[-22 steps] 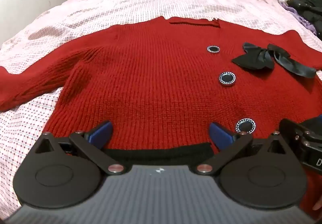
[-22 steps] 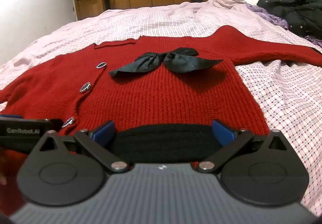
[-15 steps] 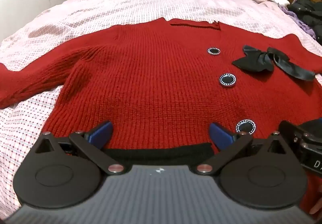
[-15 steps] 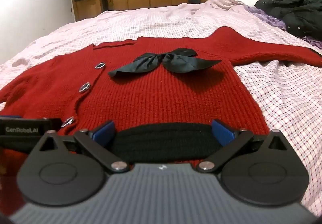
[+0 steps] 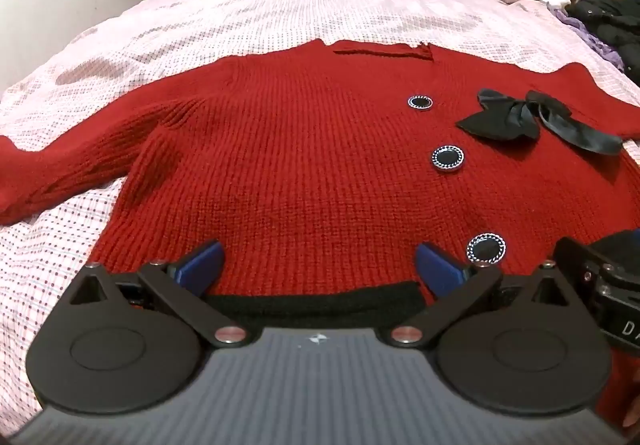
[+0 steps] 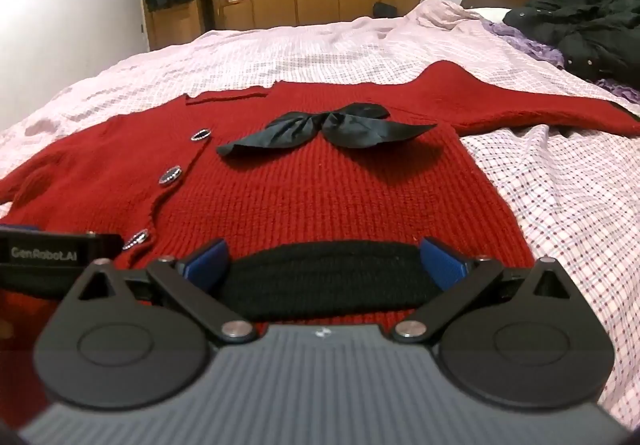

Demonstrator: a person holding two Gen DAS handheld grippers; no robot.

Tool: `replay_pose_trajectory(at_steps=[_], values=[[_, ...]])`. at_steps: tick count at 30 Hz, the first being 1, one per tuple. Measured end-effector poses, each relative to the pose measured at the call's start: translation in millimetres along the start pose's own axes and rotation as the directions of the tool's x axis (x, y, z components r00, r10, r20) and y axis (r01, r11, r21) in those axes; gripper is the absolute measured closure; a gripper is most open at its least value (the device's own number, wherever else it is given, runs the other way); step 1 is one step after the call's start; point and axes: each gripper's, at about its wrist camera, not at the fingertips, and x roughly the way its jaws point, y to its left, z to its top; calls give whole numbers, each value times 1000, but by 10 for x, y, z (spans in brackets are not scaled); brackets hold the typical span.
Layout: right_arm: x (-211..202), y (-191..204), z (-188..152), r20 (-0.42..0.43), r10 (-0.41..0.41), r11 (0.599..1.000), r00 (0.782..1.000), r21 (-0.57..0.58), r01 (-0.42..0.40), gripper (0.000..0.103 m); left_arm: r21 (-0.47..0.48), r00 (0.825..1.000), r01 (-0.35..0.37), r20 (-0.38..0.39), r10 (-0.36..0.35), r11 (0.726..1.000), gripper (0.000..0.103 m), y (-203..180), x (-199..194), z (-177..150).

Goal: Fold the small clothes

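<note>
Left wrist view: the left gripper [image 5: 318, 265] is hovering low over the near edge of a bed [image 5: 280, 17], its blue fingers [image 5: 200, 265] spread as wide as they go and holding nothing. Directly ahead of it, a red knitted cardigan [image 5: 300, 173] is lying flat and face up, its black hem band [image 5: 316, 299] sitting between the fingers but not pinched. Three dark buttons [image 5: 448, 158] are running up ahead and to the right; a black bow [image 5: 532, 121] is lying further right. One sleeve [image 5: 60, 165] is stretching away to the left.

Right wrist view: the right gripper [image 6: 322, 263] is likewise gaping wide and empty, with the hem band [image 6: 324, 277] between its fingers [image 6: 442, 265]. The bow [image 6: 328, 127] is lying straight ahead, and the other sleeve [image 6: 520, 105] is reaching off to the right.

The thick knit looks soft, floppy and light, likely sagging and stretching when lifted. The firmer hem band, taken by both grippers, seems the surest hold.
</note>
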Motion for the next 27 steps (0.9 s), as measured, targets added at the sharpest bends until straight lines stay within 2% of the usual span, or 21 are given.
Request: replay_pose_trajectory(at_steps=[27], values=[[4,35,-96,44,-18,999,999,-26,20,0,32,1000,-12,20,12,999,0,-25,42,-49]])
